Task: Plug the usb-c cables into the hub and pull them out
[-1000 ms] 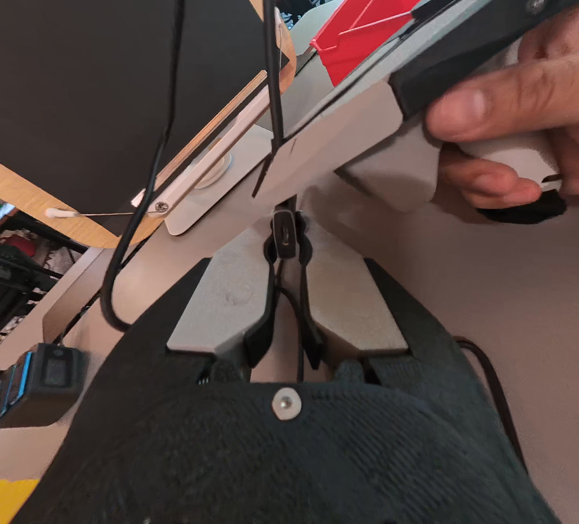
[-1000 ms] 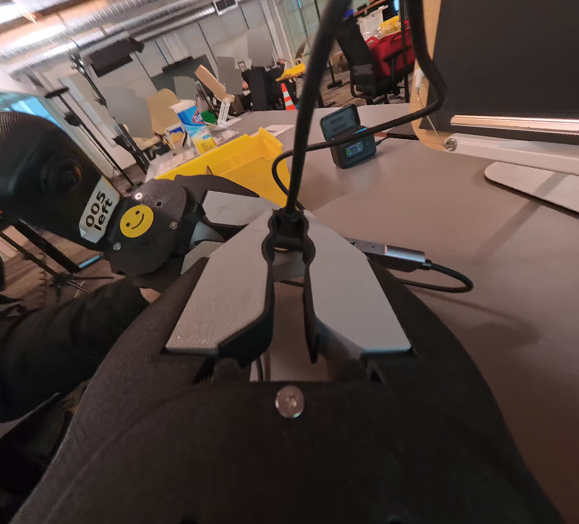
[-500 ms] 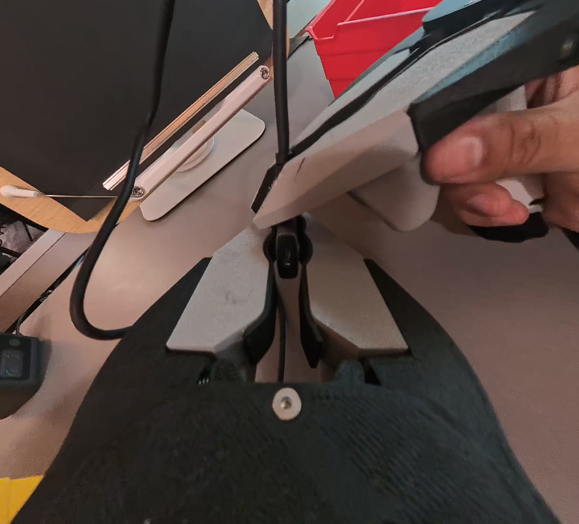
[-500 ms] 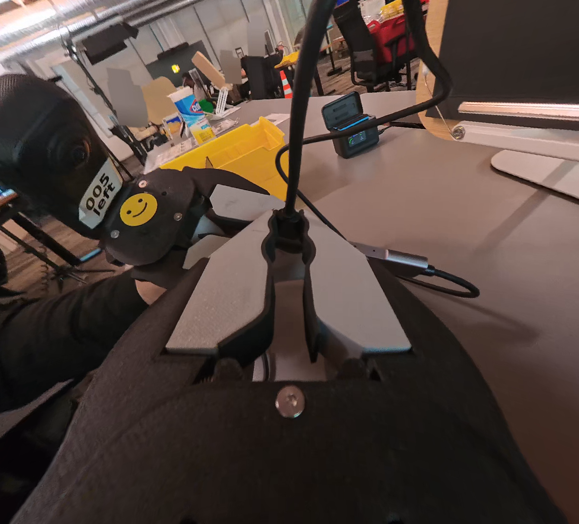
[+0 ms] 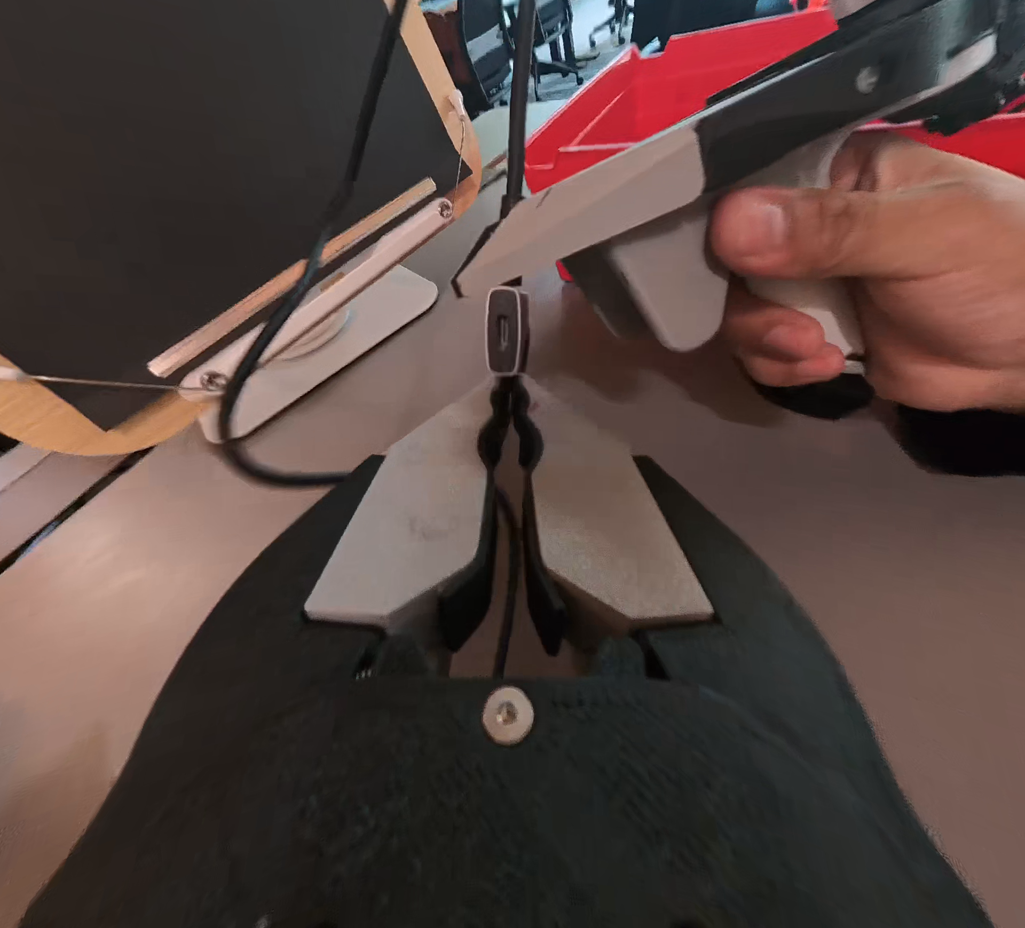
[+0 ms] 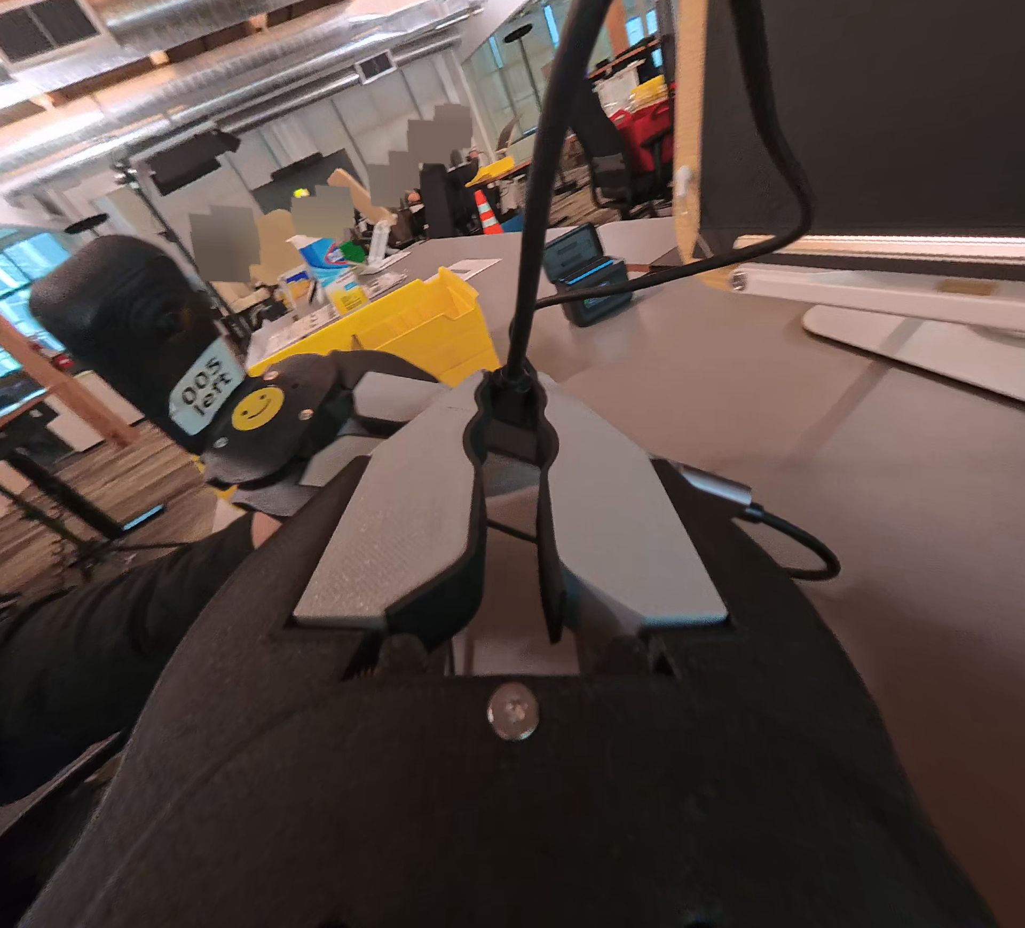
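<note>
My left gripper (image 5: 507,394) is shut on the small grey-and-black hub (image 5: 503,333). The hub's end sticks out past the fingertips with its empty port facing the camera, and its thin lead runs back between the fingers. My right gripper (image 6: 510,391) is shut on the black plug (image 6: 513,402) of a USB-C cable (image 6: 532,236) that rises steeply from it. In the left wrist view the right gripper (image 5: 488,258), held by a hand (image 5: 887,264), hovers just above and behind the hub, not touching it. The plug's tip is hidden.
A dark monitor (image 5: 166,97) on a white stand base (image 5: 355,330) stands at the table's back. A red bin (image 5: 638,97) sits behind the right gripper. A yellow bin (image 6: 421,319), a black case (image 6: 588,275) and a silver plug on a thin lead (image 6: 715,485) are on the grey table (image 6: 832,458). My left and right fingertips are right by each other.
The hub now sticks farther out of my left fingertips. The right gripper has risen and drawn back to the right, leaving a gap between it and the hub. Both views have swung.
</note>
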Demonstrator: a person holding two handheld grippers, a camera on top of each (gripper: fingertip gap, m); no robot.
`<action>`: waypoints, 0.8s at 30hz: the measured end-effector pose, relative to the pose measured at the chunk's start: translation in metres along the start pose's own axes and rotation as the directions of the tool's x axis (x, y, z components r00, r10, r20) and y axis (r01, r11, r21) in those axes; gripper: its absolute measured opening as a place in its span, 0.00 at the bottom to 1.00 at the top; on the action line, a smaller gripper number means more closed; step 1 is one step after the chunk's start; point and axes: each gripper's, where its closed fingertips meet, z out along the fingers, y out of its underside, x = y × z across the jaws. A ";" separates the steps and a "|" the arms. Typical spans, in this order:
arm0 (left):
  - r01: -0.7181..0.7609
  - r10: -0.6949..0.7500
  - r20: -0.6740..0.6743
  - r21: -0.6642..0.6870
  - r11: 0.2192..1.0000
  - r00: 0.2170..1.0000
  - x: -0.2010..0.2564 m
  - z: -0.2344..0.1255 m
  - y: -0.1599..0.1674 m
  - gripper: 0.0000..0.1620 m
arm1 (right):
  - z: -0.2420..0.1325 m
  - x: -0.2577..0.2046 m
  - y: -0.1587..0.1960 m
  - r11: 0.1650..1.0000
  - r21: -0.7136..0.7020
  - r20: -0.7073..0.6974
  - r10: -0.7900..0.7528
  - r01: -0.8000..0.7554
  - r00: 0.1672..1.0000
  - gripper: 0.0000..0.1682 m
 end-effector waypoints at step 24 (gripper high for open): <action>-0.052 0.054 0.047 -0.041 0.998 0.997 0.002 0.003 0.000 0.05 | 0.009 -0.017 0.022 0.973 -0.139 0.022 -0.184 0.186 0.983 0.06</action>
